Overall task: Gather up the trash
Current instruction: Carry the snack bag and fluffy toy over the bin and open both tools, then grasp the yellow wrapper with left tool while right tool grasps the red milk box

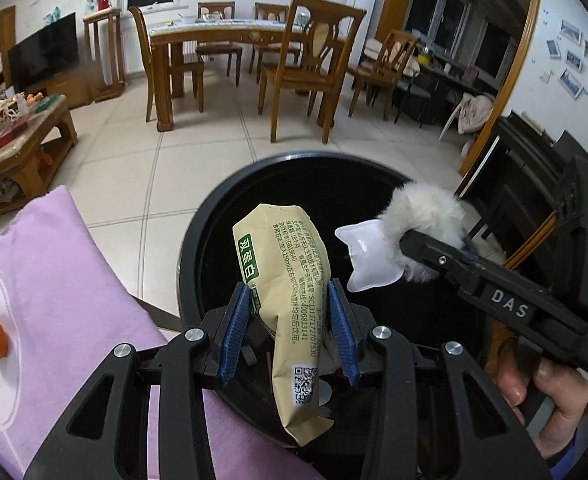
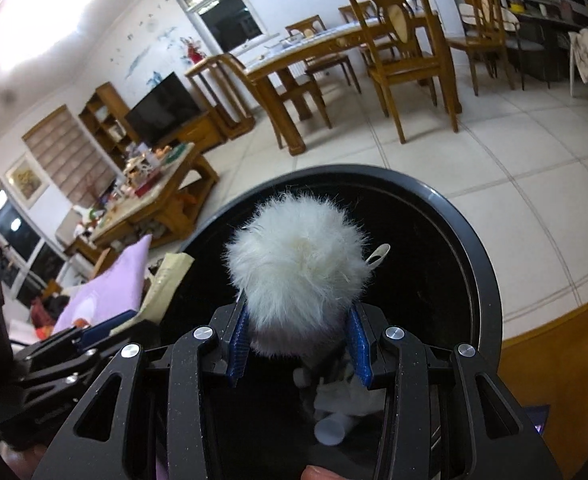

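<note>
Packet (image 1: 289,280) and pompom (image 2: 298,268) above bin (image 1: 197,240)

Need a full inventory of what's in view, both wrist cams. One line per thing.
trash bin: 1, black, round, open, on the tiled floor below both grippers
packet: 1, tan with green print, between the left gripper's pads, over the bin
fluffy item: 1, white fur with a white cat-shaped tag, between the right gripper's pads, over the bin
scraps in bin: a few, white, at the bin's bottom
cushion: 1, lilac, left of the bin
dining table: 1, wood, background, wooden chairs around it
coffee table: 1, wood, cluttered, far left
TV: 1, black, on a stand
left gripper: 1, black, blue pads
right gripper: 1, black, blue pads
hand: 1, on the right gripper's handle
</note>
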